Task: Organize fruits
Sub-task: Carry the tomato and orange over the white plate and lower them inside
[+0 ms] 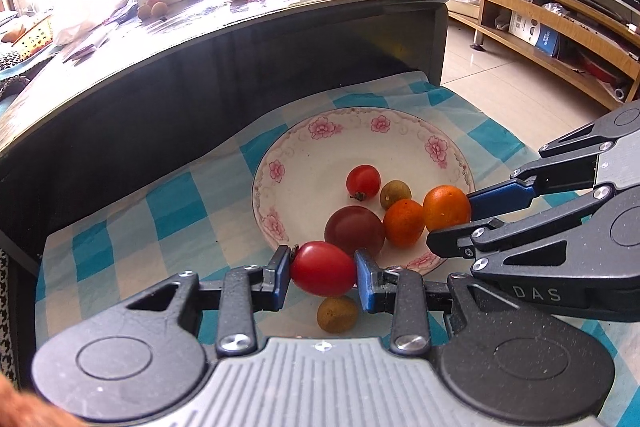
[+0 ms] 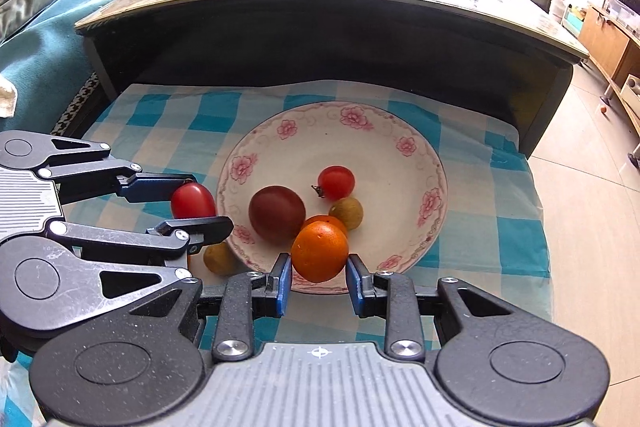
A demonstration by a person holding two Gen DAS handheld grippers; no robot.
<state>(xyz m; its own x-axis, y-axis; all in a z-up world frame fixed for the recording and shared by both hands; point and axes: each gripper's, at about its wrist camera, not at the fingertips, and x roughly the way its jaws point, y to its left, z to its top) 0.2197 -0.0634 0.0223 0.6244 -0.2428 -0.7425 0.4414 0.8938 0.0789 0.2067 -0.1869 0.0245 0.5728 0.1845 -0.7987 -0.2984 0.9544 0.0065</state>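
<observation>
The left gripper (image 1: 322, 269) grasps a red tomato (image 1: 322, 269); the right gripper (image 2: 319, 251) grasps an orange fruit (image 2: 319, 251), low in the frame above the plate (image 2: 400, 147).

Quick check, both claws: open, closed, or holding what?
Left claw: closed on a red tomato, beside the plate.
Right claw: closed on a small orange fruit over the plate's near rim.
</observation>
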